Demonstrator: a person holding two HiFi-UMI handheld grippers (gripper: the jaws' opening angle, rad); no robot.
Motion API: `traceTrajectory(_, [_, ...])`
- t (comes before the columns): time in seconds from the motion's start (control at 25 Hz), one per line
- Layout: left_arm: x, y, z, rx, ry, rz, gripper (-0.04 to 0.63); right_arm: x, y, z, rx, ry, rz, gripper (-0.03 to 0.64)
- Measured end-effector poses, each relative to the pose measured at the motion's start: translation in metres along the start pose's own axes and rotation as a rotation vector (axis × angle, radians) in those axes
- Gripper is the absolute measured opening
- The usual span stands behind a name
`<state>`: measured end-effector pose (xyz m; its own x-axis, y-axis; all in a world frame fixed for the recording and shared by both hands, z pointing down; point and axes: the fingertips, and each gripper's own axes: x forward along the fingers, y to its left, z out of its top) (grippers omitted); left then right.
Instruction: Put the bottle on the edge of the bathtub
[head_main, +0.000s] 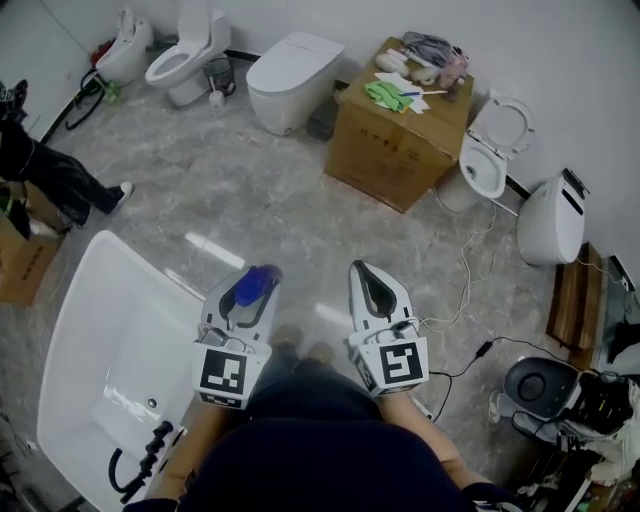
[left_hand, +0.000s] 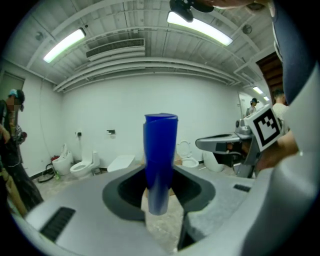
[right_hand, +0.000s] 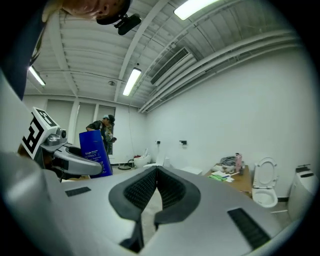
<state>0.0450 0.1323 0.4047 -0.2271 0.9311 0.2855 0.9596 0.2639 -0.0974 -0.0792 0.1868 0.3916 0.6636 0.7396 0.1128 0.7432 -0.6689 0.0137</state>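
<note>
The left gripper (head_main: 243, 305) is clamped on a blue bottle (head_main: 251, 286). In the left gripper view the bottle (left_hand: 160, 160) stands upright between the two dark pads, gripped low on its body, with its top rising well above the jaws. The bottle is off the floor and apart from the white bathtub (head_main: 85, 300), whose near rim lies just to the left of this gripper and below it. A black faucet (head_main: 150, 452) sits at the tub's end nearest the person. Just to the right, side by side with the left one and pointing the same way, is the right gripper (head_main: 365, 272). Its jaws are drawn together until the tips meet, with nothing between them, as the right gripper view shows (right_hand: 156, 171). That view also catches the bottle off to its left, held in the other gripper, showing a flat blue face with pale print. Ahead of both grippers is marbled grey floor, then a cardboard box (head_main: 400, 140) with cloths and small items on top. White toilets (head_main: 292, 75) stand along the far wall. A cable (head_main: 462, 270) trails across the floor to the right of the right gripper.
</note>
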Motion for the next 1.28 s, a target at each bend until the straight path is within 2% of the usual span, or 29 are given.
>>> traceTrajectory(0.24, [-0.05, 0.066, -0.03, -0.088, 0.047, 0.249, 0.15, 0.061, 0.073, 0.003, -0.022, 0.009, 0.245, 0.017])
traceTrajectory(0.4, [-0.089, 0.101, -0.053, -0.1, 0.07, 0.402, 0.15, 0.09, 0.127, 0.002, -0.034, 0.019, 0.413, 0.017])
traceTrajectory(0.48, [-0.105, 0.115, -0.062, -0.147, 0.079, 0.473, 0.15, 0.1, 0.151, 0.001, -0.047, 0.013, 0.489, 0.017])
traceTrajectory(0.6, [-0.126, 0.131, -0.079, -0.226, 0.094, 0.576, 0.15, 0.111, 0.183, 0.002, -0.077, -0.002, 0.581, 0.017])
traceTrajectory(0.68, [-0.14, 0.142, -0.09, -0.221, 0.104, 0.63, 0.15, 0.116, 0.202, 0.001, -0.087, -0.01, 0.628, 0.017])
traceTrajectory(0.96, [-0.181, 0.167, -0.116, -0.273, 0.139, 0.768, 0.15, 0.129, 0.247, -0.008, -0.101, 0.006, 0.729, 0.017])
traceTrajectory(1.28, [-0.175, 0.169, -0.164, -0.343, 0.158, 0.806, 0.15, 0.15, 0.27, -0.035, -0.134, 0.029, 0.786, 0.017])
